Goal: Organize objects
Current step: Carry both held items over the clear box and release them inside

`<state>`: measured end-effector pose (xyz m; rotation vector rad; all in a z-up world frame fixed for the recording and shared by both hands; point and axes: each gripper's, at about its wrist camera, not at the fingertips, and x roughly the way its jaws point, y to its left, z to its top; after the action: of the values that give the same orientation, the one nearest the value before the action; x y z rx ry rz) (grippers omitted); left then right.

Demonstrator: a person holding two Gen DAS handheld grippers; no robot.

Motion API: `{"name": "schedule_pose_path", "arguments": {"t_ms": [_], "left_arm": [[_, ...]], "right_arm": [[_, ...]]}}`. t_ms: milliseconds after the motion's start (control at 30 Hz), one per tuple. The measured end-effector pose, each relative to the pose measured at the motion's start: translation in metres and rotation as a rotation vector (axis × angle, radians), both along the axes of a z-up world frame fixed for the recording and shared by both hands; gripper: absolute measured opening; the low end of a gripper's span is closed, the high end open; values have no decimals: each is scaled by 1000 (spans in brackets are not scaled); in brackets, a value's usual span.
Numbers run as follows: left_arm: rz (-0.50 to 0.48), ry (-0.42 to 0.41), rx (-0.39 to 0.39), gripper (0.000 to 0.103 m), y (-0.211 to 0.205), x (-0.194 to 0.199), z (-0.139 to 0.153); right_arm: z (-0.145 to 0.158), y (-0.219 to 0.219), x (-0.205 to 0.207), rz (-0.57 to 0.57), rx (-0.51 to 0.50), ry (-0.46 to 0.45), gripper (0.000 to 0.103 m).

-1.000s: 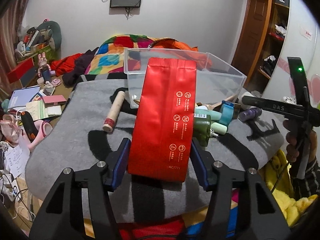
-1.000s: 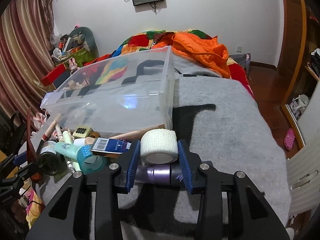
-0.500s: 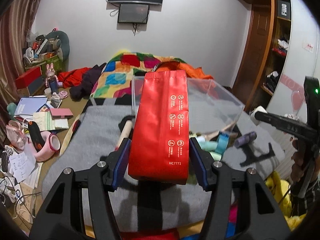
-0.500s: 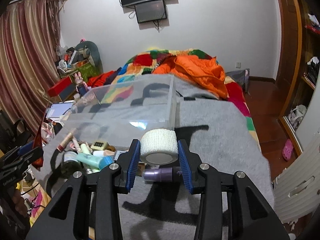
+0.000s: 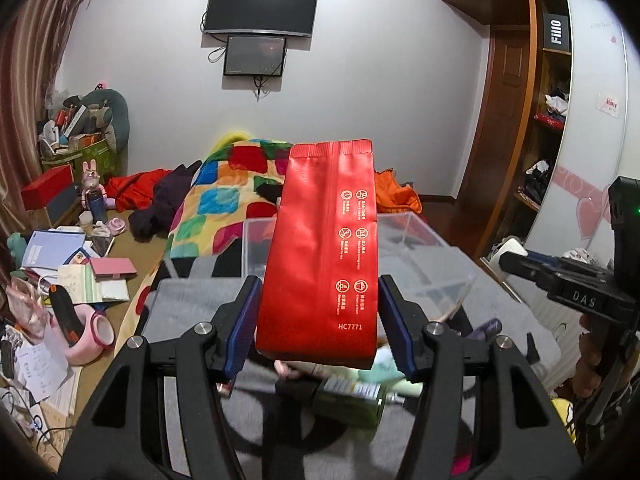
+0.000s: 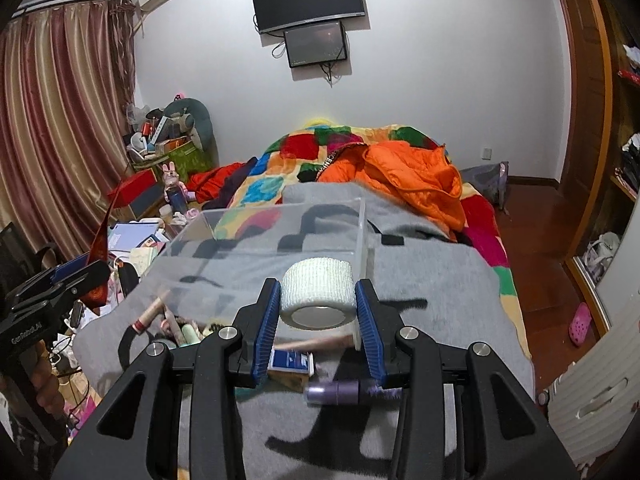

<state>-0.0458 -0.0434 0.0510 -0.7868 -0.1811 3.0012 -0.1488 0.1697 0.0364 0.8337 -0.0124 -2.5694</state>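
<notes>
Across the bed (image 6: 460, 280) lies one fuzzy grey blanket (image 6: 432, 304) carrying one clear, rectangular plastic bin (image 6: 280, 236). Above it the left gripper (image 5: 318, 320) clamps one glossy red foil pouch (image 5: 324, 248), long axis pointing away toward the far wall; the right gripper (image 6: 318, 314) squeezes one white, woven bandage roll (image 6: 318, 292), its hollow core facing near.

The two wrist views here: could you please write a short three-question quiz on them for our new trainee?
1. True or false: the left gripper is empty.
2. What does the right gripper hold? A) purple tube B) white bandage roll C) blue box
3. Which container stands beyond both grippers on the grey blanket?

Key:
1. False; it clamps the red foil pouch.
2. B, the white bandage roll.
3. The clear plastic bin.
</notes>
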Motion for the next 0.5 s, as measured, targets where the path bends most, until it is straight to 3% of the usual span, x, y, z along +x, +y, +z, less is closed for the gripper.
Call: {"name": "schedule_pose_path", "arguments": {"t_ms": [500], "left_arm": [[-23,-38,-8,58,12,-59,-7]], "right_arm": [[6,-37,-43,36,5,24,35]]}}
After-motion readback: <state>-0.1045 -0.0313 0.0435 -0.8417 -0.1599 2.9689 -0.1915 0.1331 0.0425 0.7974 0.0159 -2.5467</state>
